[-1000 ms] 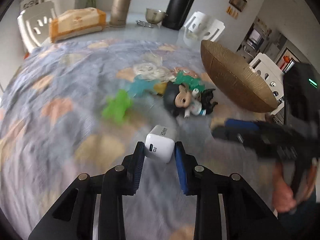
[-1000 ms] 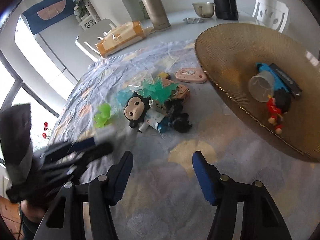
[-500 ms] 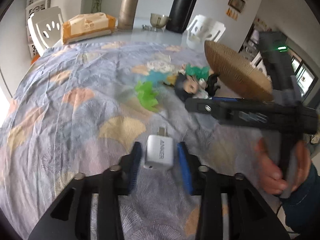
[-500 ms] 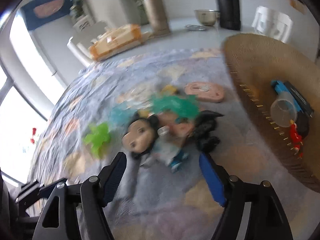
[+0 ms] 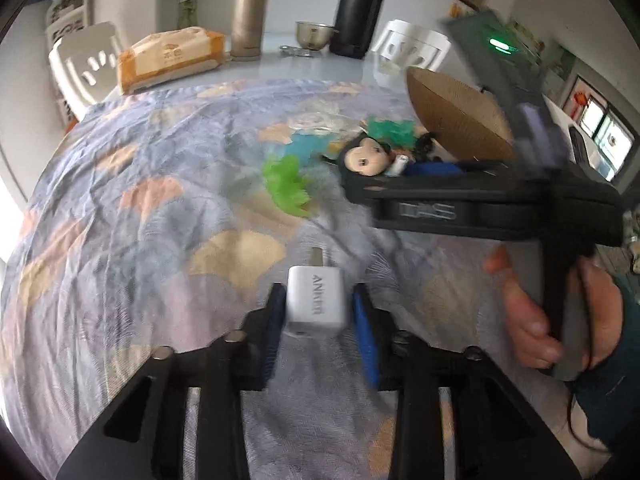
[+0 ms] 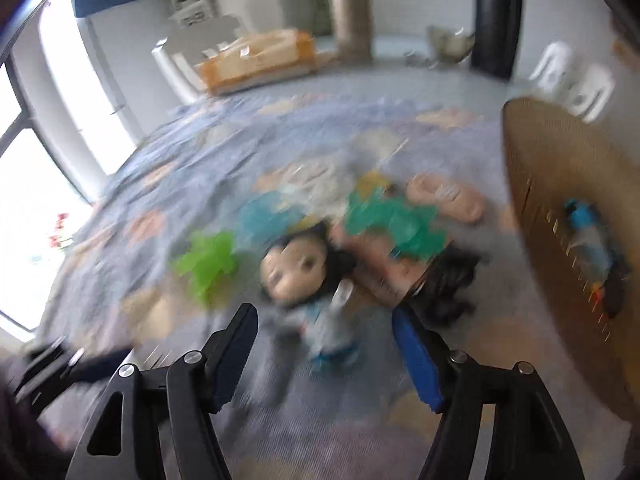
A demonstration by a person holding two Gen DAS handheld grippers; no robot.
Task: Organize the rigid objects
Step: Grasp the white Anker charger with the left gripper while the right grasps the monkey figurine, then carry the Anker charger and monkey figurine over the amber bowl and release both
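My left gripper (image 5: 318, 316) is shut on a white Anker charger (image 5: 316, 300), held above the patterned cloth. My right gripper (image 6: 326, 344) is open, its jaws on either side of a monkey-head doll (image 6: 304, 276) lying on the cloth; the view is blurred. The right gripper also shows in the left wrist view (image 5: 472, 196), reaching over the doll (image 5: 366, 156). A woven brown bowl (image 6: 560, 184) at the right holds a blue toy (image 6: 588, 228) and other small items.
Green (image 6: 208, 264), teal (image 6: 400, 220) and blue (image 6: 264, 216) plastic shapes, a pink oval item (image 6: 444, 196) and a black figure (image 6: 448, 284) lie around the doll. A tissue pack (image 5: 172, 56), a beige flask (image 5: 248, 16), a black bottle (image 5: 360, 4) and a steel bowl (image 5: 314, 32) stand at the far edge.
The left gripper has lifted the charger and drawn back from the toy pile. The right gripper has moved forward and left, closing in on the monkey doll.
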